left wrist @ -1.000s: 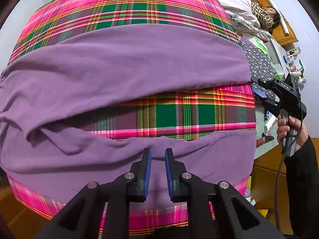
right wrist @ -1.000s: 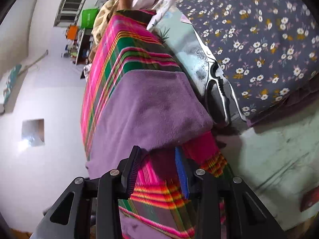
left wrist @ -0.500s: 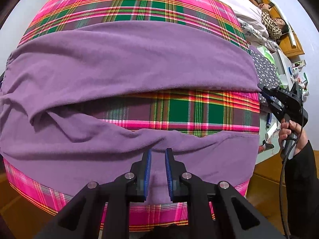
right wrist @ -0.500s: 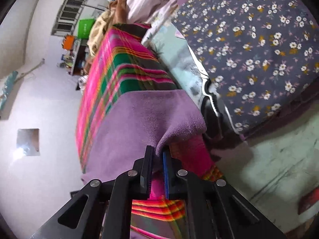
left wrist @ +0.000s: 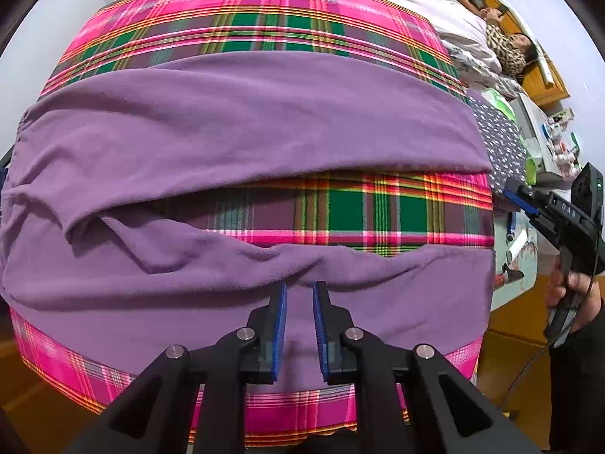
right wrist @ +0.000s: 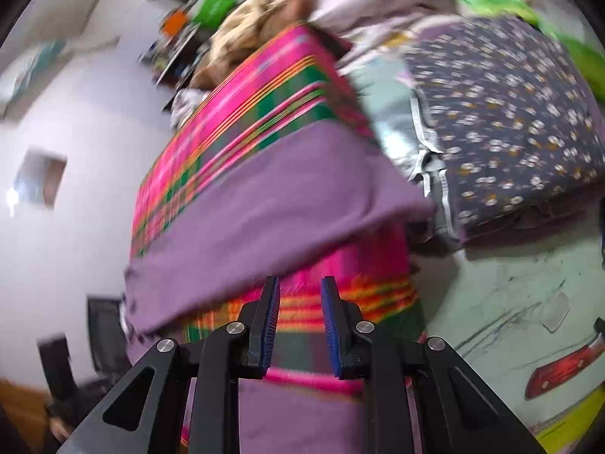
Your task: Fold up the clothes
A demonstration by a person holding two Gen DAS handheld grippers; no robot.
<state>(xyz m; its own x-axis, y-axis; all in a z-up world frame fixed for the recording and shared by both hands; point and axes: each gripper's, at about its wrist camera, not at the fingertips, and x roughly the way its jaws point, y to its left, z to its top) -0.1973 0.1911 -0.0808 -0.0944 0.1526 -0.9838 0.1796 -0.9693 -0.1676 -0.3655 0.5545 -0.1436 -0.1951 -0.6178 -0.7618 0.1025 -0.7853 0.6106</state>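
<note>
Plaid-covered table [left wrist: 264, 19], left hand-held gripper [left wrist: 298, 291] vertical above purple garment [left wrist: 245, 121]

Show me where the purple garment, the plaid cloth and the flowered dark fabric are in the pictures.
purple garment [left wrist: 245, 132]: left wrist view, middle of its upper fold.
plaid cloth [left wrist: 351, 212]: left wrist view, strip bare between the purple folds.
flowered dark fabric [right wrist: 510, 121]: right wrist view, centre of its top surface.

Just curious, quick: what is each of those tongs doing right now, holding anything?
Left tongs: open, nothing gripped, above the purple garment.
Right tongs: open, have just been opening, nothing between them.
</note>
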